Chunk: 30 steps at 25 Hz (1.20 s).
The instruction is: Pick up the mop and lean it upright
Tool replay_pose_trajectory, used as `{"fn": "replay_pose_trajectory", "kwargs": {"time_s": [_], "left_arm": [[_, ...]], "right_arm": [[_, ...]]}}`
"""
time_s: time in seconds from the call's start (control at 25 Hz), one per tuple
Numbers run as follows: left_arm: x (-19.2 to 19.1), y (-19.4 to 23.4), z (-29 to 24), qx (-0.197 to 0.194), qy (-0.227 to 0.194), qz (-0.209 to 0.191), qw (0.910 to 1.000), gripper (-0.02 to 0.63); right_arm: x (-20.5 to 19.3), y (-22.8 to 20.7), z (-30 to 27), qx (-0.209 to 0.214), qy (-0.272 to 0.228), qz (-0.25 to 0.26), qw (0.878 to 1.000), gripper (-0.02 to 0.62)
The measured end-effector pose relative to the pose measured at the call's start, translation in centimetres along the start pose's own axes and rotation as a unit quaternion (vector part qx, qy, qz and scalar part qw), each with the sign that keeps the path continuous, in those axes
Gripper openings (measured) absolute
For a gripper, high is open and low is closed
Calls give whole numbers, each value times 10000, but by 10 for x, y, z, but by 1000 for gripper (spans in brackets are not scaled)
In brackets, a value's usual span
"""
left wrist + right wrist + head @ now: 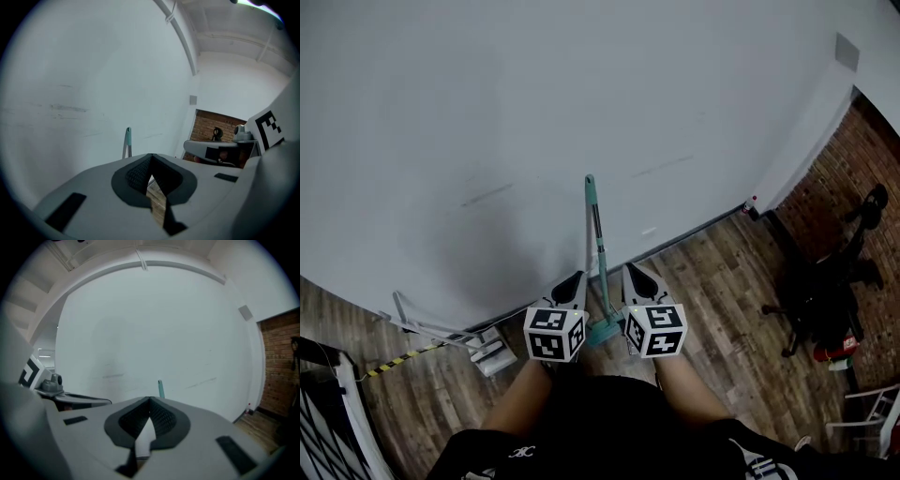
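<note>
Head view: the mop point(600, 248) stands upright at frame centre, its teal grip against the white wall point(534, 141) and its head on the wood floor point(722, 272). The left gripper point(577, 277) and right gripper point(634, 271) flank it just below centre. Neither touches it; both have jaws pressed together, holding nothing. A black chair point(825, 291) sits at the right edge.

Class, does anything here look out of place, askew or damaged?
The mop leans nearly upright against the white wall, as intended. Left of it, a white frame lies on the floor at the wall's foot; the wall shows faint scuffs.
</note>
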State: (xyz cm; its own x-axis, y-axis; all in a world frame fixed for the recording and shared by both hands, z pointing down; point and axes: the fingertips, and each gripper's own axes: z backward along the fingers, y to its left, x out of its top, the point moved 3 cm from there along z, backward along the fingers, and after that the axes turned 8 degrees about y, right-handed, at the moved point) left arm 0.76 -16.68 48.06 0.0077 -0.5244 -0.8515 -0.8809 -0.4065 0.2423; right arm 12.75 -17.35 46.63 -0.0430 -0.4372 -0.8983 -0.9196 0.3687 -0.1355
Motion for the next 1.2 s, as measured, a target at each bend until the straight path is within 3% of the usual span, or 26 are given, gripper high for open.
{"fn": "replay_pose_trajectory", "kwargs": {"time_s": [0.28,0.56,0.72,0.88,1.04,1.12,1.2], "left_arm": [[46,50,-35,-300,-70,-120,9995,-2],[60,97,-59,-608,33,-115,9981,-2],[61,114,-67,-792,130,-246,9965,-2],[66,125,-76,-864,193,-251,9958,-2],[70,126,-74,-865,188,-290,9957,-2],[67,129,-74,-865,256,-307,9954,-2],[65,135,-78,-807,296,-265,9959,-2]], "right_arm": [[37,-2,-68,-261,79,61,9996,11],[57,-5,-142,-419,247,299,9984,22],[57,-10,-190,-481,594,620,9951,115],[46,-22,-242,-532,991,773,9906,155],[39,-40,-270,-830,1257,756,9857,144],[39,-44,-273,-926,1223,663,9859,101],[40,-45,-275,-887,1136,575,9879,101]]}}
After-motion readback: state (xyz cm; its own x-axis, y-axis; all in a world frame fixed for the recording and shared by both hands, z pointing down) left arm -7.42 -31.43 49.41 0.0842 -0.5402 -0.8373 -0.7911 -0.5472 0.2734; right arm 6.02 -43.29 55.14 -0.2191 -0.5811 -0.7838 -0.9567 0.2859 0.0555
